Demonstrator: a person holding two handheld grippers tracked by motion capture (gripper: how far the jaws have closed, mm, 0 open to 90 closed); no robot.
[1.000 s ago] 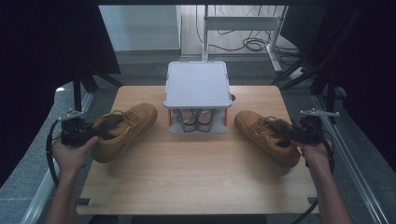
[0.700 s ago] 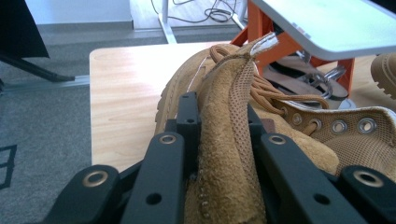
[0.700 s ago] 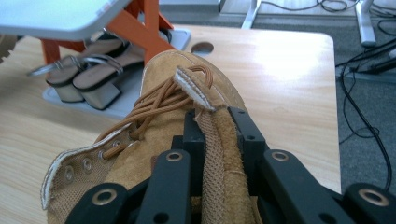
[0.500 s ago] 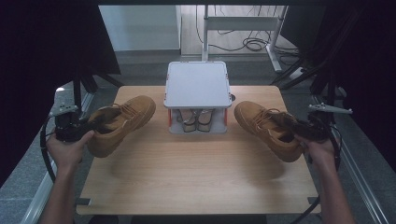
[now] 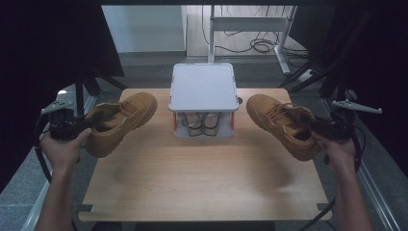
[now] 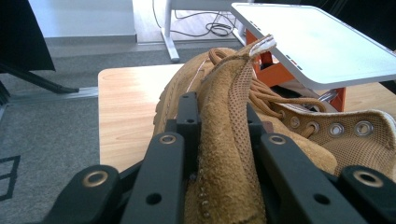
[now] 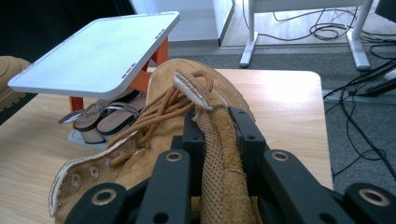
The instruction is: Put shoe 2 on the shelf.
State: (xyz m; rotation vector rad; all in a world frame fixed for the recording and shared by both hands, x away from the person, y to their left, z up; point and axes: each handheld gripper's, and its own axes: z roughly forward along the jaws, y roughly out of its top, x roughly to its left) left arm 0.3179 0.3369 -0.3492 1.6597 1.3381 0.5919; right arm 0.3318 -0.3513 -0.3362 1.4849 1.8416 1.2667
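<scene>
Standing at the middle of the high view, the white-topped rack (image 5: 203, 88) with sandals (image 5: 202, 124) beneath separates my boots. My left gripper (image 5: 72, 126) pinches the left boot (image 5: 122, 115) by its collar at frame left; my right gripper (image 5: 328, 128) pinches the right boot (image 5: 281, 122) at frame right, both raised off the table (image 5: 202, 178), forearms entering from below.

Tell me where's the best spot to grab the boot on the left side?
Grab the left boot by the soft wall of its ankle opening, coming from the heel end. That wall is thin and stands up, so two jaws fit around it, one inside and one outside. The left gripper is clamped there, with the toe pointing away.
</scene>
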